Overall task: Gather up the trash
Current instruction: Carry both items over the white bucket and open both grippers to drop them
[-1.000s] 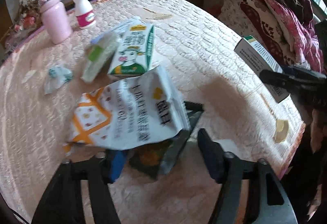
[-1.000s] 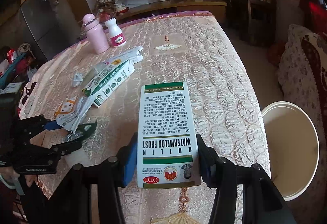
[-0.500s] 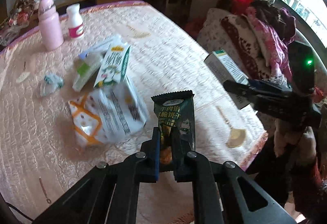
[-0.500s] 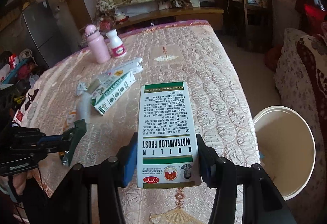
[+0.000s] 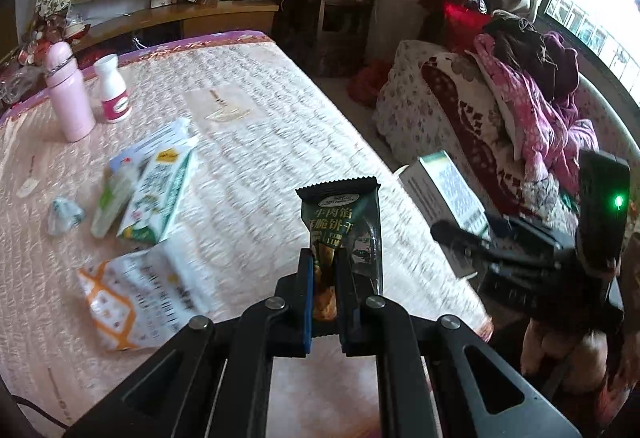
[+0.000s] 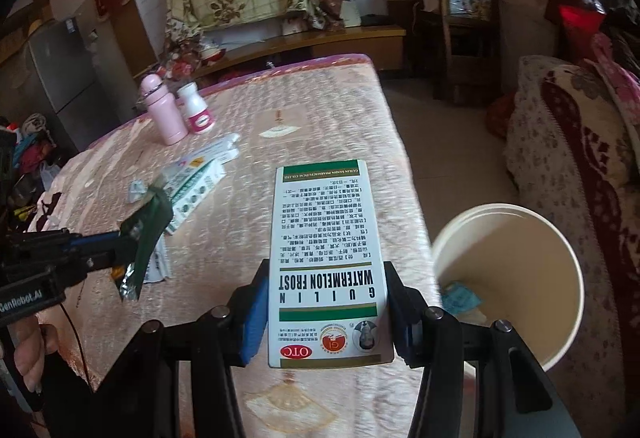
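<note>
Bedside bucket (image 6: 560,278) probably holds scraps; left gripper (image 5: 325,270) pinches wrapper (image 5: 344,222), right gripper (image 6: 326,302) clamps box (image 6: 326,258).

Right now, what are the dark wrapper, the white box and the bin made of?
Dark wrapper: looks like thin glossy plastic film, probably foil-lined; crimped zigzag top edge, silvery inside visible from the right wrist view. White box: printed paperboard, smooth finish; flat faces, crisp edges, holds shape under the squeeze. Bin: likely cream plastic, smooth matte wall; could be coated paper.

Far end of my quilted bed cover (image 5: 260,126): pink bottle (image 5: 68,94) upright, white pill bottle (image 5: 113,89) just beside it.
Beyond: wooden chair (image 6: 460,26).
</note>
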Demonstrator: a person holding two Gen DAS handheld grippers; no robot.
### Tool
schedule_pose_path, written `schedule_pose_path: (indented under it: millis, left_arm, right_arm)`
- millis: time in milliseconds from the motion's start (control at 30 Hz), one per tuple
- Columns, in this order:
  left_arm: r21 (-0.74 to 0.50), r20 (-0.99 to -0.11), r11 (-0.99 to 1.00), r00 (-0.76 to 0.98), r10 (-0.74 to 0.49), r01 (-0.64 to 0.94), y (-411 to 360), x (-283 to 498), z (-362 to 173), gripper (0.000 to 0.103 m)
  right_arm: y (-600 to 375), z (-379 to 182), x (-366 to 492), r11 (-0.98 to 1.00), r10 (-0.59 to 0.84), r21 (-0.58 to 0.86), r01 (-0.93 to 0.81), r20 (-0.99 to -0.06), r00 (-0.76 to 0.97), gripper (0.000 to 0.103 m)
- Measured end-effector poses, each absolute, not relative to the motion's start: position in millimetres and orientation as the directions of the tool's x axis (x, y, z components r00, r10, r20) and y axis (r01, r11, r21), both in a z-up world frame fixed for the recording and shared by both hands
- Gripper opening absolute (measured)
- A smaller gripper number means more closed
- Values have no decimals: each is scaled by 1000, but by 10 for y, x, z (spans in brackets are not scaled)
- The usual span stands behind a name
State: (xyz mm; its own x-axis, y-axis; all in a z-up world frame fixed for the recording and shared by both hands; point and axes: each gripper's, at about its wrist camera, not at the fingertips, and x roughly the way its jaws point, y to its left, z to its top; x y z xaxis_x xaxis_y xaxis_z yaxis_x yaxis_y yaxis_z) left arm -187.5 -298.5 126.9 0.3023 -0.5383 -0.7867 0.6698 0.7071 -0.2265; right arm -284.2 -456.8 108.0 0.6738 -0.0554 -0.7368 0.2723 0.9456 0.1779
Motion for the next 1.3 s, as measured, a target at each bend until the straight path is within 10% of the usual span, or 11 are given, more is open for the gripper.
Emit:
schedule_pose_path:
  millis: [1300]
  left_arm:
    - [-245,-855,665,166,-492,706,-5172,-2146,515,10]
  right_arm:
    - [-6321,413,-3674,755,-252,172,633,-816,521,54]
